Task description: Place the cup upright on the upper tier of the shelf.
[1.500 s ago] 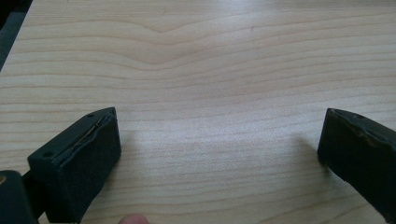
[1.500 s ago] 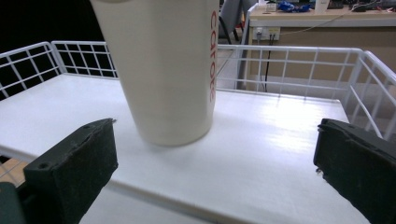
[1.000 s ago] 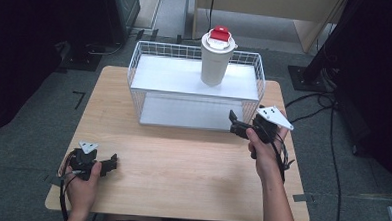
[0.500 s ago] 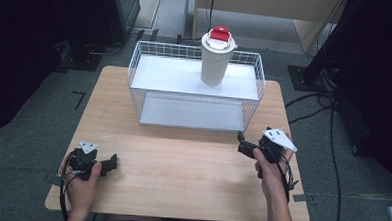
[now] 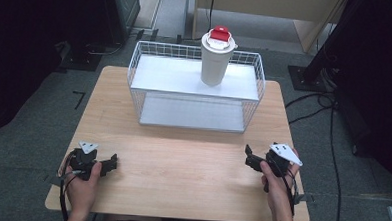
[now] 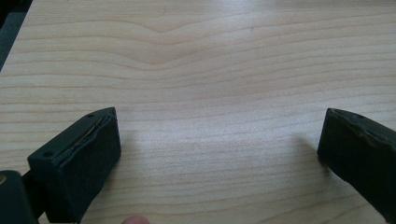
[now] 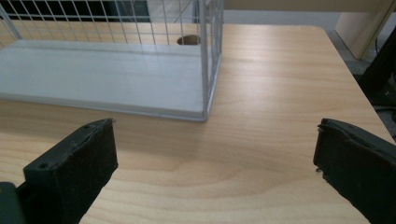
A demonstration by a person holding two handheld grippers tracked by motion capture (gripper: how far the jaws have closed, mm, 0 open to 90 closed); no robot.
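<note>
Over bare table (image 5: 181,180): left gripper (image 6: 219,158) jaws wide apart, holding nothing; right gripper (image 7: 215,163) likewise (wire rack (image 7: 205,60) ahead).

One counter (image 5: 181,180) of light wood carries everything. On it stands one white wire rack (image 5: 195,93) with two white shelves, an upper and a lower. One white cup (image 5: 216,61) stands on the upper shelf, and it wears one red-topped lid (image 5: 219,34). Two grippers are over the counter: one left gripper (image 5: 112,163) and one right gripper (image 5: 248,158), each held by one hand. Each gripper has two black fingers (image 6: 79,158), four in all, and one grey three-cornered plate on top.
</note>
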